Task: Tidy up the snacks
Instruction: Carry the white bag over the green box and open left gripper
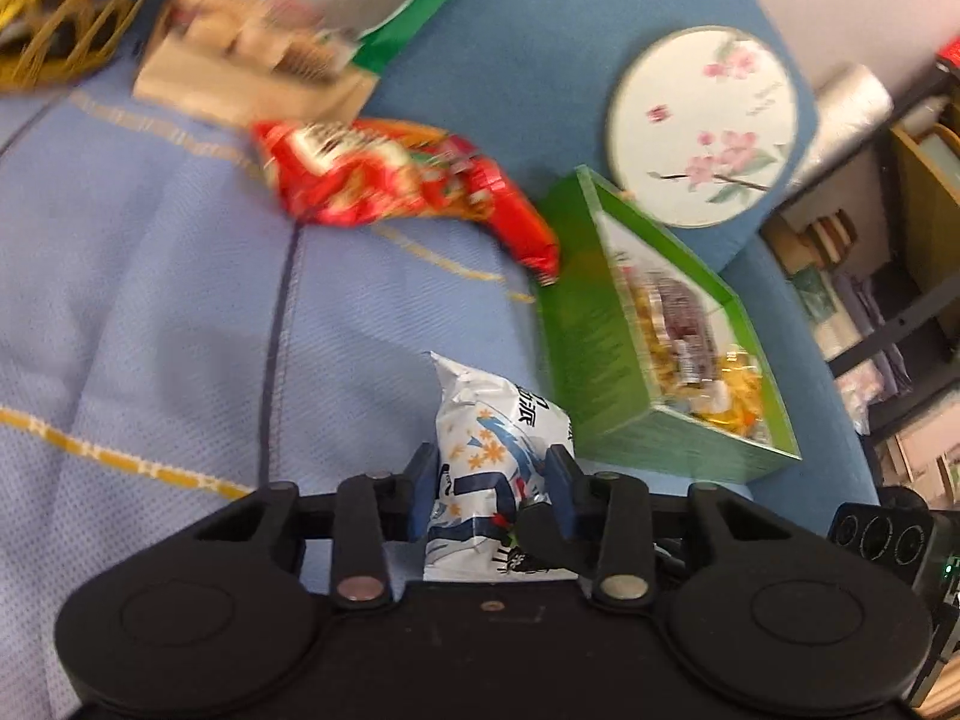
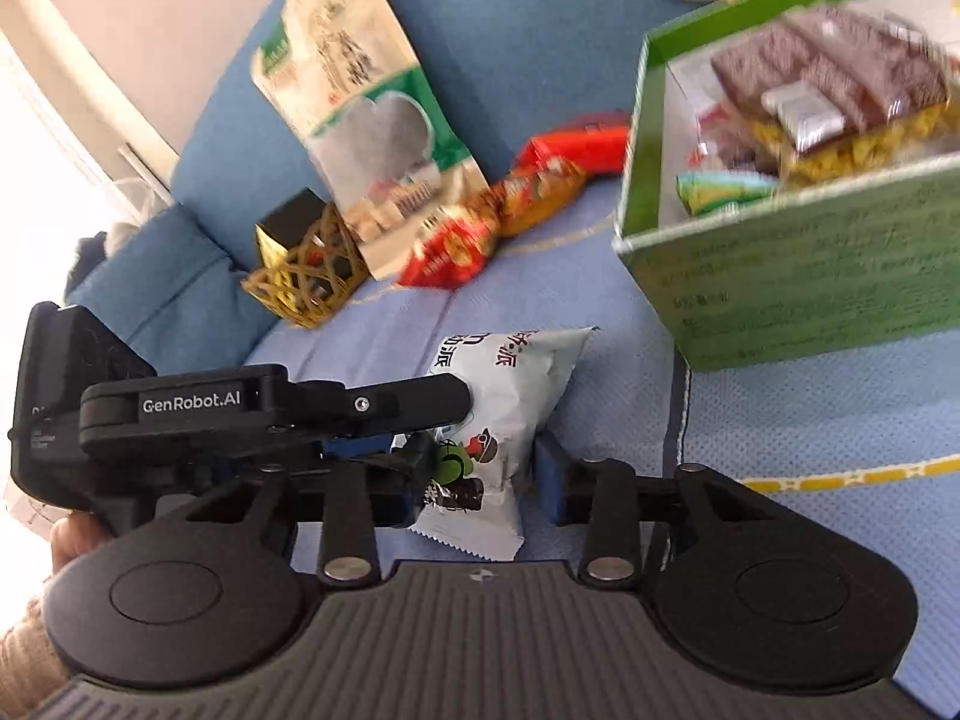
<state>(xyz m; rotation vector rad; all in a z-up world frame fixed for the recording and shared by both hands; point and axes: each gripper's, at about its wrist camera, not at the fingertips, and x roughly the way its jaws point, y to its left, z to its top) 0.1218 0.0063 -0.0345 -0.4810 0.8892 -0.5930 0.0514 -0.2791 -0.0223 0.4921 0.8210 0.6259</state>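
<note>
Blue quilted sofa seat (image 1: 150, 276), snacks scattered. White snack packet (image 1: 498, 438): pinched in my left gripper (image 1: 492, 480), presumably for the green box (image 1: 606, 360). My right gripper (image 2: 480, 480) straddles the packet; contact unclear.

Both pictures are bright with daylight. In the right wrist view, white glare washes out the edge at nine o'clock. The green box (image 2: 798, 276) and red snack bag (image 1: 396, 180) look smeared with blur. Straight lines bend near the edges. A soft shadow lies on the blue cloth (image 1: 150, 300).
</note>
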